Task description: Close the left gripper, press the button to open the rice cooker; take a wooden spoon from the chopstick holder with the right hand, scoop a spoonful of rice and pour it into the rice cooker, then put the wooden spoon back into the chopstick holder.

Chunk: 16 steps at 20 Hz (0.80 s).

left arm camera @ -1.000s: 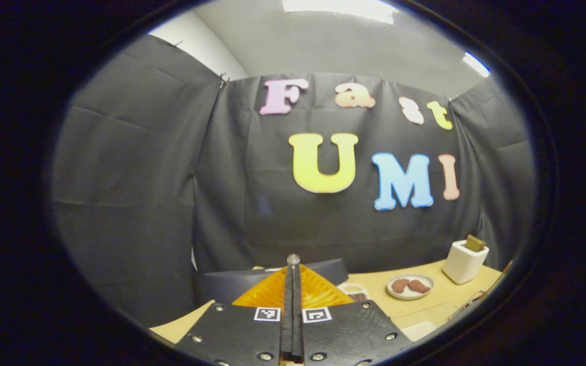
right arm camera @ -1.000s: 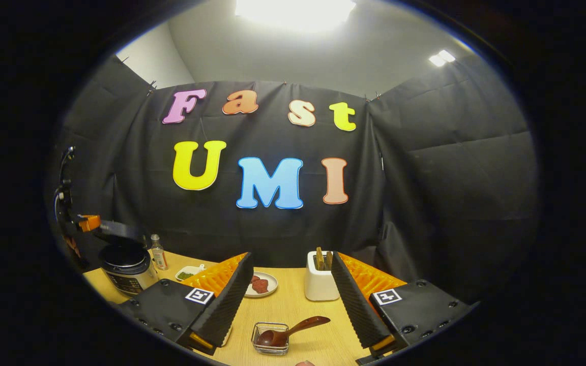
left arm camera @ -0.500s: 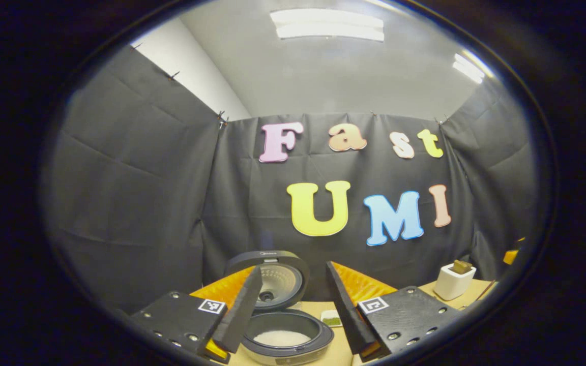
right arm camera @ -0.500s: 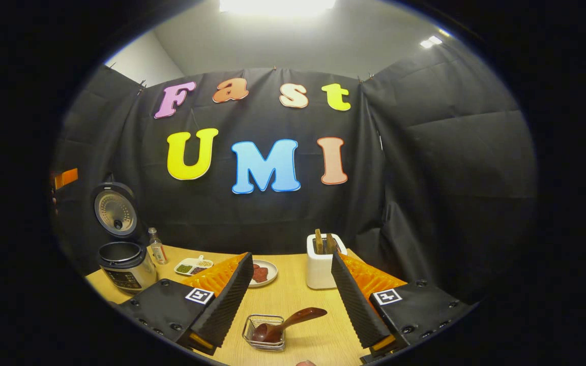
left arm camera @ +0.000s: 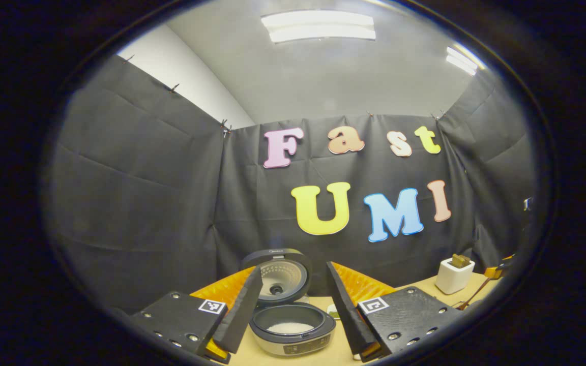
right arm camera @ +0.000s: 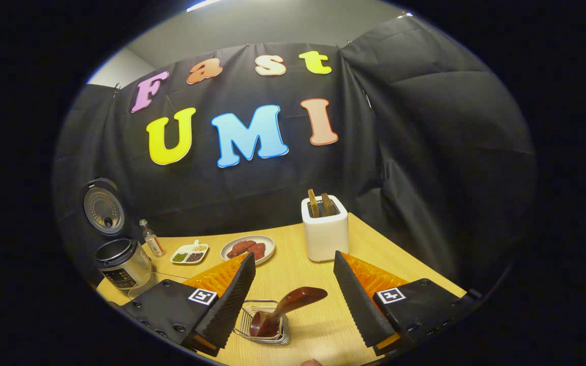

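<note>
The booth has black cloth walls and a light wooden table, and I work the two grippers from far away. Compared with one second ago, the big change is on the left side: then the left gripper had its fingers pressed together just over the cooker, and now its jaws stand wide with nothing between them, pulled back from the rice cooker. The lid of the cooker is up and stands upright behind the pot, and I see some white rice at the bottom of the pot. So I judge that the button step is done and the left hand has no more work for now. In the right gripper view the same cooker stands far to the left on the table, near a small bottle, a divided dish and a plate. The right gripper also has its jaws wide and holds nothing; its camera now looks more down at the table than half a second ago. The white chopstick holder stands ahead of it, with two wooden handles sticking out of the top. Between the right fingers, near the table edge, a small wire basket holds a dark spoon. I think the next step is to reach to the holder for a wooden spoon.
</note>
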Tool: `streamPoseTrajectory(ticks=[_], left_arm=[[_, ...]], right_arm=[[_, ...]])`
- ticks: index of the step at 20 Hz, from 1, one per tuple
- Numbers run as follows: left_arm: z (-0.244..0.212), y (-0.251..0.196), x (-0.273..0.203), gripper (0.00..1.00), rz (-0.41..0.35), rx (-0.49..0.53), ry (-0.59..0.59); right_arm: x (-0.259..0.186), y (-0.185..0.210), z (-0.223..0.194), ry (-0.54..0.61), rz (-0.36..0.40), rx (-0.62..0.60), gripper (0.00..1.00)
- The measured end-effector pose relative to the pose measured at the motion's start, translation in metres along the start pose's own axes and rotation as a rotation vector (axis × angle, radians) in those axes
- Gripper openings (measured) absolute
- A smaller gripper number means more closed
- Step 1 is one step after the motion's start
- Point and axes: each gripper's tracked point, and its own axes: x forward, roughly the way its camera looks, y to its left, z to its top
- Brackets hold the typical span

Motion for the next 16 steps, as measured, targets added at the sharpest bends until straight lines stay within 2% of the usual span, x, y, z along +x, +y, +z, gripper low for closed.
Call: streamPoseTrajectory(ticks=[6,8,9,12,13,14,16], left_arm=[[-0.007,0.012,-0.02,0.79,0.039,0.047,0.039],[-0.009,0.016,-0.024,0.78,0.051,0.049,0.045],[-0.011,0.019,-0.024,0.78,0.057,0.051,0.05],[-0.018,0.026,-0.028,0.79,0.069,0.061,0.065],[-0.02,0.026,-0.028,0.79,0.069,0.059,0.071],[-0.021,0.027,-0.029,0.79,0.069,0.059,0.075],[-0.025,0.03,-0.028,0.79,0.071,0.061,0.077]], right_arm=[[0.013,0.007,-0.052,0.153,0.03,0.121,0.98],[0.015,0.012,-0.068,0.204,0.046,0.18,0.95],[0.018,0.013,-0.076,0.23,0.049,0.21,0.78],[0.018,0.02,-0.092,0.291,0.066,0.277,0.66],[0.019,0.021,-0.094,0.3,0.067,0.29,0.54],[0.021,0.021,-0.091,0.292,0.065,0.297,0.34],[0.017,0.023,-0.091,0.293,0.064,0.281,0.19]])
